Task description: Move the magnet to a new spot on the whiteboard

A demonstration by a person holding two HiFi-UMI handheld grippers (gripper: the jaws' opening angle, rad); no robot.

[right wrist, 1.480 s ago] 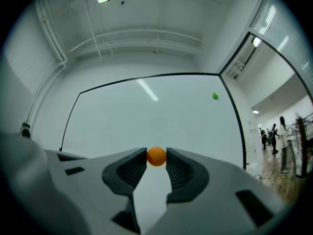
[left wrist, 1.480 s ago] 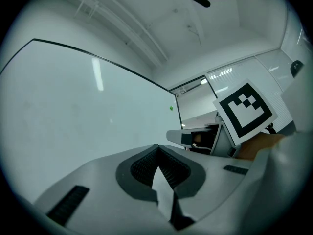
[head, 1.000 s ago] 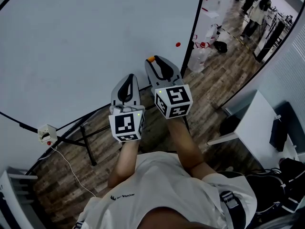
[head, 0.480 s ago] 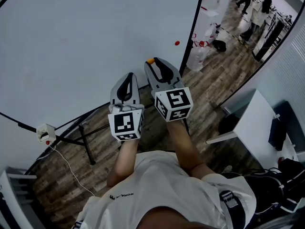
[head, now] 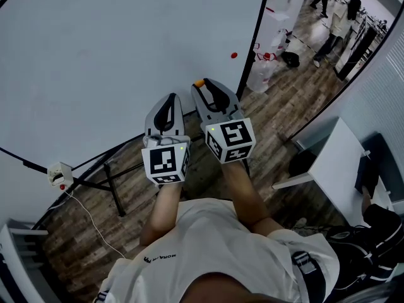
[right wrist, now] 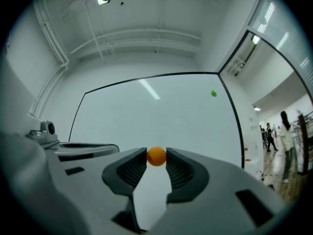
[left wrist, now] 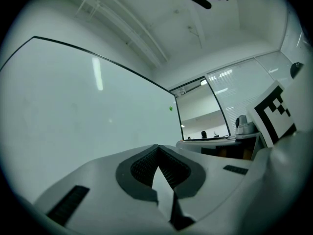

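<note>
One magnet point(right wrist: 156, 156) was held pinched across its sides by the right gripper point(right wrist: 156, 160); it was judged light, hard, smooth, slip-prone; the left gripper point(left wrist: 157, 151) was closed, empty.

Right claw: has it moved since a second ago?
Yes, slightly: the right claw, gripping the orange magnet, has drawn down the picture, away from the red dot.

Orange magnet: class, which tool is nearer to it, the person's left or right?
Right. The right tool grips the orange magnet between its tips; the left tool, shut and empty, sits beside it, its tips short of the magnet.
</note>
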